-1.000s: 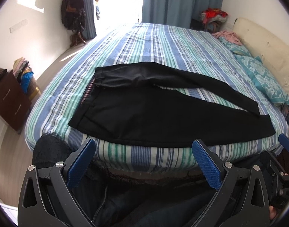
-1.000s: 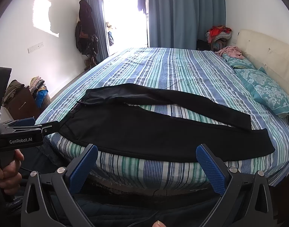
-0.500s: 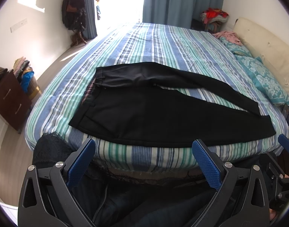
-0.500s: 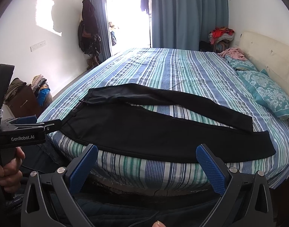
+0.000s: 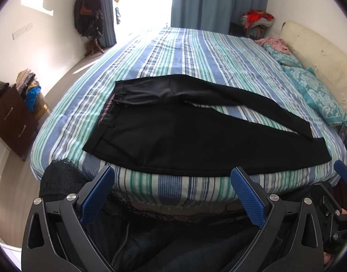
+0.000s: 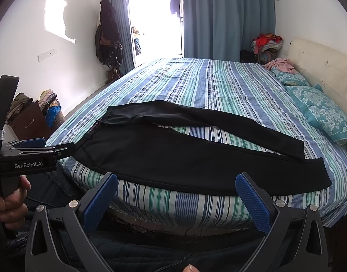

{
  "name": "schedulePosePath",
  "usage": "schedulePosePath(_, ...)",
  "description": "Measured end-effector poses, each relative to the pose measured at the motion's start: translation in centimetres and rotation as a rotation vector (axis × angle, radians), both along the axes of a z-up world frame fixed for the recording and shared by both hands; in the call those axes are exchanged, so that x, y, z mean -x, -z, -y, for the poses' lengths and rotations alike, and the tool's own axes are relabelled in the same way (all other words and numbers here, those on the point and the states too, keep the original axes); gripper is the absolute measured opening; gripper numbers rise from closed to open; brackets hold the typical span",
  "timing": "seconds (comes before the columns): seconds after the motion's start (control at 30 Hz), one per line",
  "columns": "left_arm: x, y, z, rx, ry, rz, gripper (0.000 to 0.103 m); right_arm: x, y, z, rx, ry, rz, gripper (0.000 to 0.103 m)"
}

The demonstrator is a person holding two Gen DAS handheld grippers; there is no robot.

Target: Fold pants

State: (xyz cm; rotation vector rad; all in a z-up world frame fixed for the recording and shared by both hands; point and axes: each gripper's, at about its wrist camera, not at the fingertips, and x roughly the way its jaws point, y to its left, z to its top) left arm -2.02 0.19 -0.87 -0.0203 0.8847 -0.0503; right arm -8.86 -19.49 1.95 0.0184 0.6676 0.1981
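Your left gripper [image 5: 172, 195] and right gripper [image 6: 175, 200] both gape wide, just short of the black fabric pants [image 5: 196, 136] lying flat along the near edge of the striped bed [image 5: 196, 52].

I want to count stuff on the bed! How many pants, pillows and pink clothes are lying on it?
Black pants: 1
Teal flowery pillows: 2
Pink clothes: 1 bundle
Total: 4 things on the striped bed
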Motion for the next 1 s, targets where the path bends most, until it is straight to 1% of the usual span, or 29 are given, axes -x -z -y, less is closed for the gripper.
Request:
schedulePosePath(0.67,0.02,-0.02,0.02,-0.001,0.0,0.001,0.102,-0.01,-0.02,0.18,-0.006,0.002,0.002,0.103)
schedulePosePath(1.0,0.15,-0.74,0.3,-0.01,0.016,0.012,0.102,0.1,-0.24,0.56,-0.007,0.014,0.009,0.103)
